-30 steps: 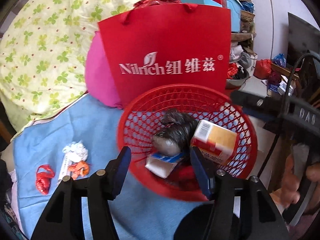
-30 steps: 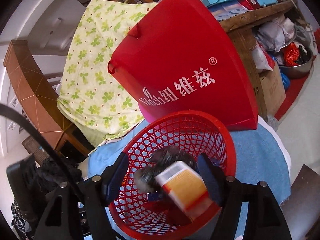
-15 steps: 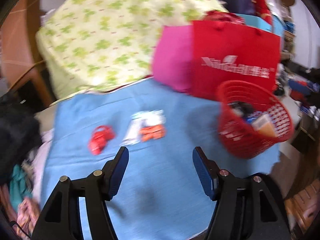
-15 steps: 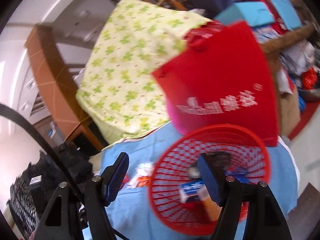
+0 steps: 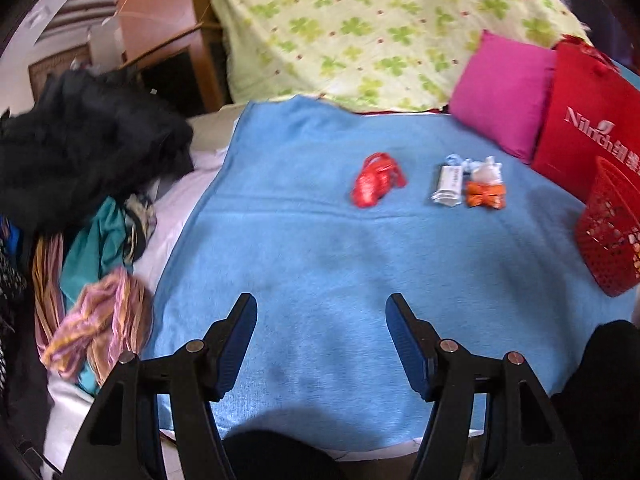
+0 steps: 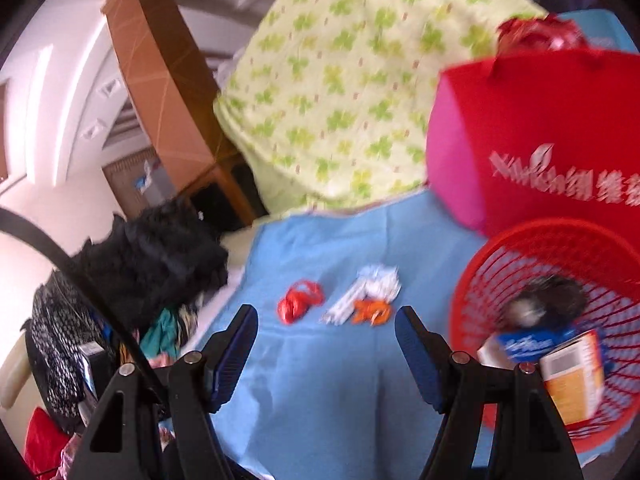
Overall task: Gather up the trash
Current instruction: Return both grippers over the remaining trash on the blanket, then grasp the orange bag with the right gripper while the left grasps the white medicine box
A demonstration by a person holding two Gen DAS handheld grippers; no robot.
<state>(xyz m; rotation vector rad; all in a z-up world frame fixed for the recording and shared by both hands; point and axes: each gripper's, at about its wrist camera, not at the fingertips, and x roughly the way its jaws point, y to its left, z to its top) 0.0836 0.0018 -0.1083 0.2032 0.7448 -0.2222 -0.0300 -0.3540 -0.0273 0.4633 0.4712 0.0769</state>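
Trash (image 5: 452, 182) ahead, beyond empty, spread jaws

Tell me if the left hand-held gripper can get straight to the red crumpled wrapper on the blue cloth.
Probably yes: the left hand-held gripper is open, and only bare blue cloth lies before the red crumpled wrapper.

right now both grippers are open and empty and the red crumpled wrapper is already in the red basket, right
Not quite. The red crumpled wrapper lies on the blue towel, left of the red basket and apart from it, as the left wrist view shows. The rest holds: the left gripper and the right gripper are both open and empty.
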